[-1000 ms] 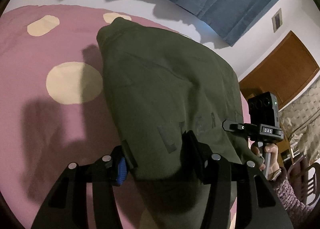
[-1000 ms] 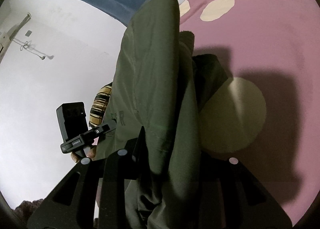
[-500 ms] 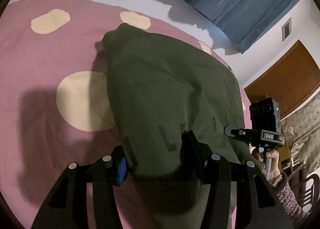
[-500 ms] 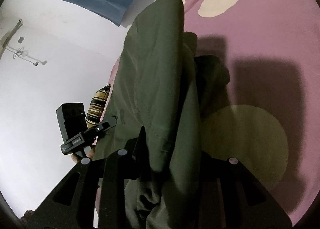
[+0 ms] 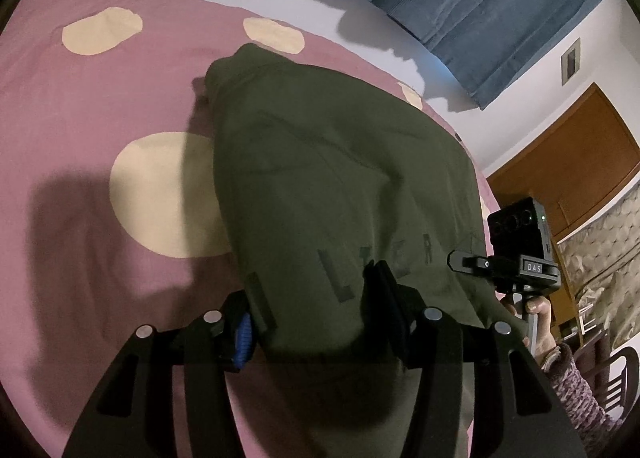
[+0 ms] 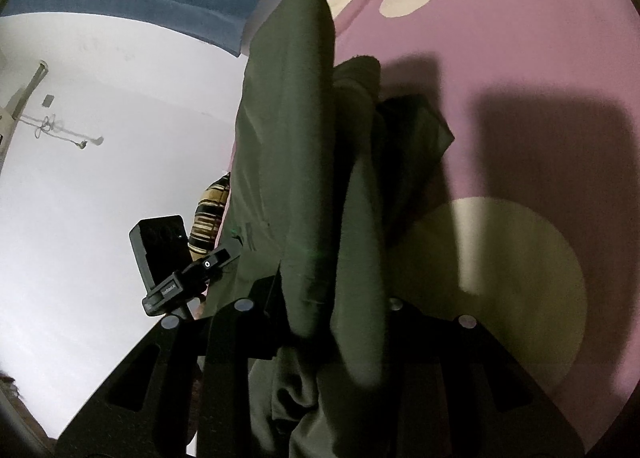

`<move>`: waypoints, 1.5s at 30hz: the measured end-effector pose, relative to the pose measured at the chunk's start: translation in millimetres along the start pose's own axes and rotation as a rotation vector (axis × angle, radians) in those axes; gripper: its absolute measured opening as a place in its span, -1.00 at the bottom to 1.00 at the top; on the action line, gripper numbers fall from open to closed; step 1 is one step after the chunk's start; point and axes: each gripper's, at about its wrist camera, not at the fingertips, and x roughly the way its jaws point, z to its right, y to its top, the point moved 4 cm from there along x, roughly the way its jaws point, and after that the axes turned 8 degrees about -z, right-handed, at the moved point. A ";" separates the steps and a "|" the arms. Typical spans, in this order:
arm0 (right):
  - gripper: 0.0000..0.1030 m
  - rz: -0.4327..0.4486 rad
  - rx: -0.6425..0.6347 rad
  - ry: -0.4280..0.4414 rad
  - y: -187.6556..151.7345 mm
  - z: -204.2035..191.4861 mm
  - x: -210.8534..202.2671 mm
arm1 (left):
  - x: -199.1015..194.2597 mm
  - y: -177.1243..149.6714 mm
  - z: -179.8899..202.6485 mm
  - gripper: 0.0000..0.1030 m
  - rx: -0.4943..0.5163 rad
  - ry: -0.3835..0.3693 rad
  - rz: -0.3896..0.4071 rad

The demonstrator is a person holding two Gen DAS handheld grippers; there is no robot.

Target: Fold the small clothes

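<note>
Olive-green cotton garment (image 5: 328, 178) hangs bunched between both grippers — the left gripper (image 5: 316, 298) clamps its lettered hem, the right gripper (image 6: 332, 298) pinches a thick fold — draped above the pink bedspread with cream dots (image 5: 100, 106).

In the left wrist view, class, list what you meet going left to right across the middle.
Pink bedspread → cream spot → green garment → right gripper → wooden door
</note>
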 end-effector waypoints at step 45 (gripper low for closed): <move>0.64 0.161 -0.016 -0.126 -101.4 -23.8 -80.5 | -28.4 -69.2 18.4 0.67 -0.128 -0.096 -0.020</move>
